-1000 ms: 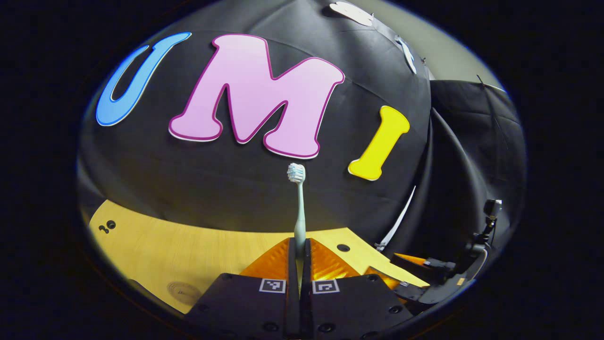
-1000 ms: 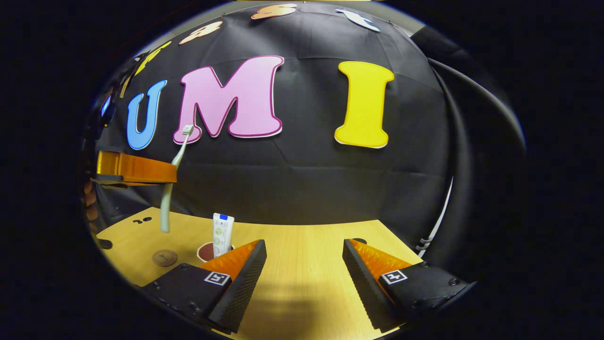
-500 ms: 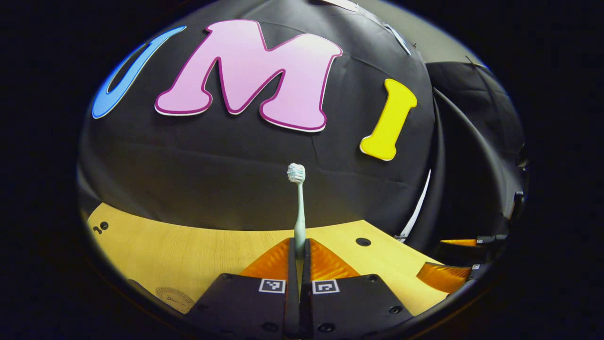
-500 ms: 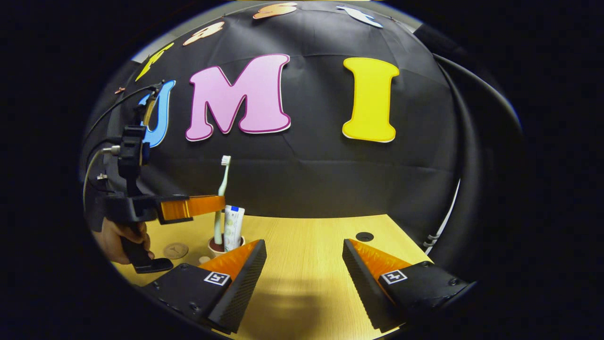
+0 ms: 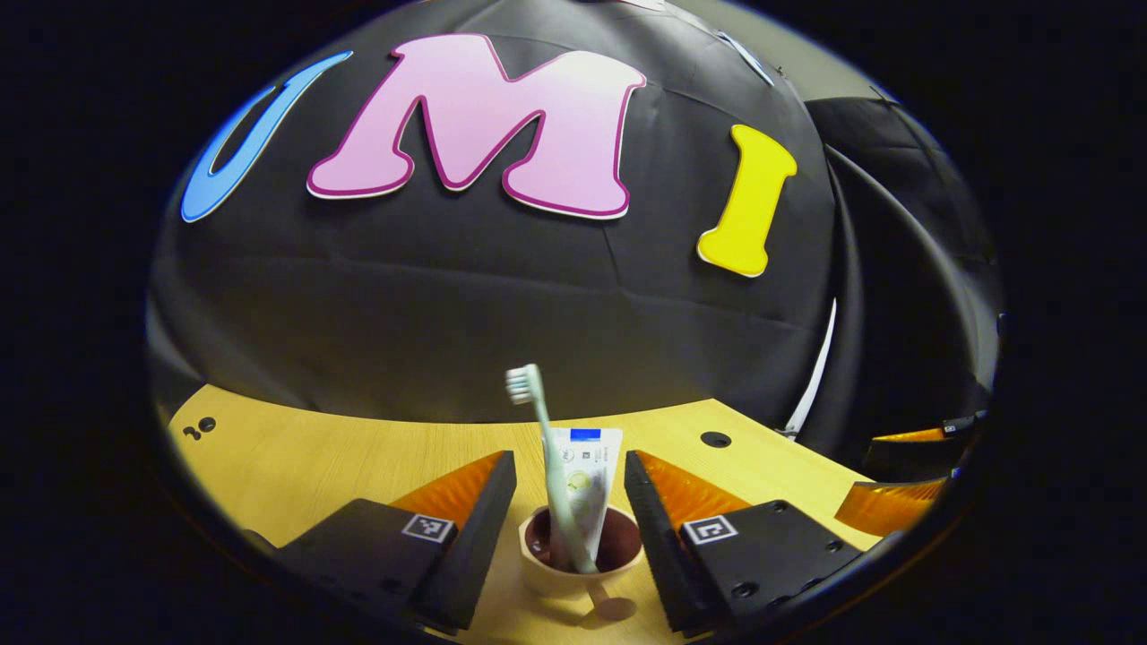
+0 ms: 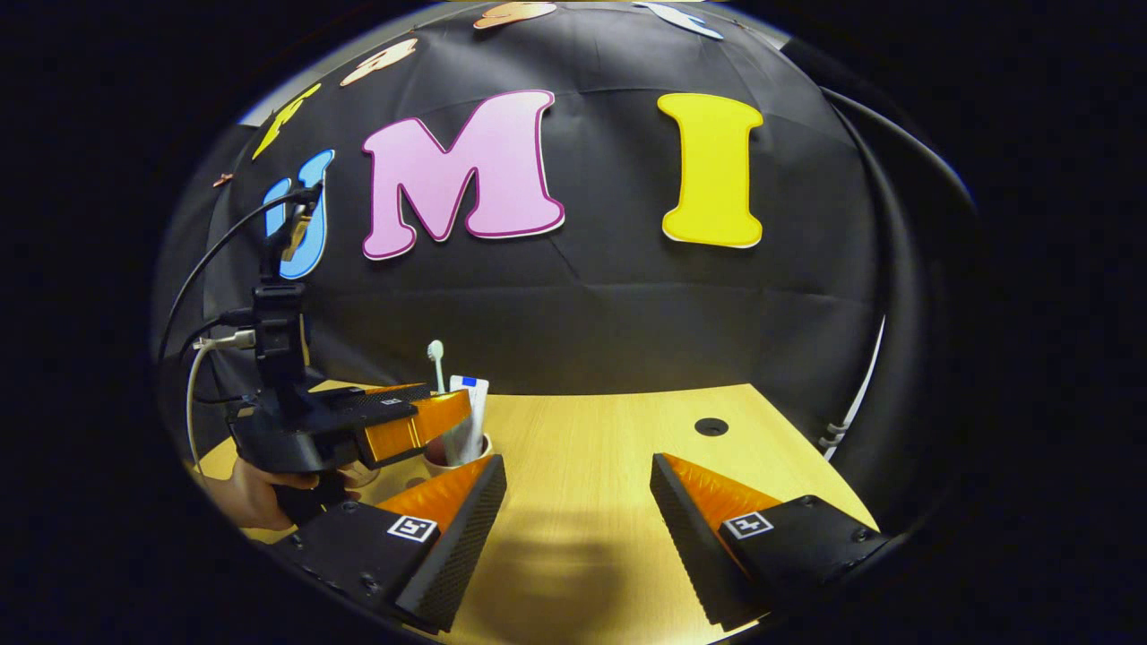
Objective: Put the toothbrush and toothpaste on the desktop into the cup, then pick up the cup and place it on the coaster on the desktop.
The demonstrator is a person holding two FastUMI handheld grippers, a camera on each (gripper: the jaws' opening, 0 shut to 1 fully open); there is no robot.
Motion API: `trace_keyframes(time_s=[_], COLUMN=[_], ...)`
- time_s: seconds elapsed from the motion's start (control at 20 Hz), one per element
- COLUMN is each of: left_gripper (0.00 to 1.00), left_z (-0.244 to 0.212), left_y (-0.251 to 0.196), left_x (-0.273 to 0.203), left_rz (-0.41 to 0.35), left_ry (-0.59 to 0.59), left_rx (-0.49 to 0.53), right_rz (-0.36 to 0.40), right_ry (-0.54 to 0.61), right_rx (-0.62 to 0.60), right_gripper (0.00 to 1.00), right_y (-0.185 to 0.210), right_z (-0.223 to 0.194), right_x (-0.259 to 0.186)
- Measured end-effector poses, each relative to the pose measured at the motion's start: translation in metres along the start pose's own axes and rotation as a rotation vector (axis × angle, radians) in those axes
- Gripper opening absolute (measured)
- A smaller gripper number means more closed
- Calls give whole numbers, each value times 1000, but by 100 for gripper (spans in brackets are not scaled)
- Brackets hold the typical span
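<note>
A beige cup (image 5: 573, 573) stands on the wooden desktop (image 5: 340, 466). The pale toothbrush (image 5: 548, 457) leans in it with its head up, beside the white toothpaste tube (image 5: 587, 479). My left gripper (image 5: 569, 464) is open, one finger on each side of the cup and touching nothing. In the right gripper view the cup (image 6: 464, 454), toothbrush (image 6: 436, 352) and tube (image 6: 471, 399) sit at the left, partly behind the left gripper (image 6: 421, 421) held by a hand (image 6: 255, 488). My right gripper (image 6: 578, 466) is open over bare desktop, holding nothing.
The desktop has a round hole (image 5: 715, 439) at the back right, seen again as a hole (image 6: 711, 426) in the right gripper view. Small holes (image 5: 202, 428) lie at the far left. The right gripper's fingers (image 5: 896, 506) show at the right edge.
The left gripper came down with the toothbrush, let it go into the cup and opened; its fingers now flank the cup. The right gripper stayed put and open.
</note>
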State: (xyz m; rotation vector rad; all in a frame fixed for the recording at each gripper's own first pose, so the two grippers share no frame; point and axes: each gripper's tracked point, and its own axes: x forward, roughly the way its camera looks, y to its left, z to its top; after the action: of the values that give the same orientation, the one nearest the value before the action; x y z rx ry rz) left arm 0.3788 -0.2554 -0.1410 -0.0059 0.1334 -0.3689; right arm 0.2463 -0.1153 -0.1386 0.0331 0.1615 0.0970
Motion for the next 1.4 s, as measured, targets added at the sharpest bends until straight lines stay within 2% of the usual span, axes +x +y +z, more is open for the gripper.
trace_keyframes(time_s=[0.1,0.15,0.4,0.6,0.85,1.05,1.1,1.15,1.2,1.4], left_gripper=[86,100,100,97,97,97,97,97,97,97], left_z=[9,16,27,20,20,7,2,-3,-6,-19], left_y=[11,14,52,74,76,79,81,84,87,105], left_x=[-22,-36,-123,-183,-262,-314,-328,-338,-347,-379], left_rz=[25,32,118,183,225,265,278,293,308,378], left_ry=[-19,-25,-40,2,5,33,38,41,45,58], left_rx=[16,17,-30,-63,-160,-212,-238,-261,-279,-310], right_rz=[13,22,56,72,62,86,92,90,84,52], right_ry=[8,2,17,35,246,524,574,608,647,778], right_rx=[-18,-25,-29,1,21,108,121,116,108,172], right_gripper=[99,99,99,99,99,98,97,89,97,97], right_y=[9,14,45,67,92,121,127,129,131,142], right_z=[4,11,31,47,29,-14,-22,-31,-39,-70], right_x=[2,1,4,8,29,46,49,51,53,66])
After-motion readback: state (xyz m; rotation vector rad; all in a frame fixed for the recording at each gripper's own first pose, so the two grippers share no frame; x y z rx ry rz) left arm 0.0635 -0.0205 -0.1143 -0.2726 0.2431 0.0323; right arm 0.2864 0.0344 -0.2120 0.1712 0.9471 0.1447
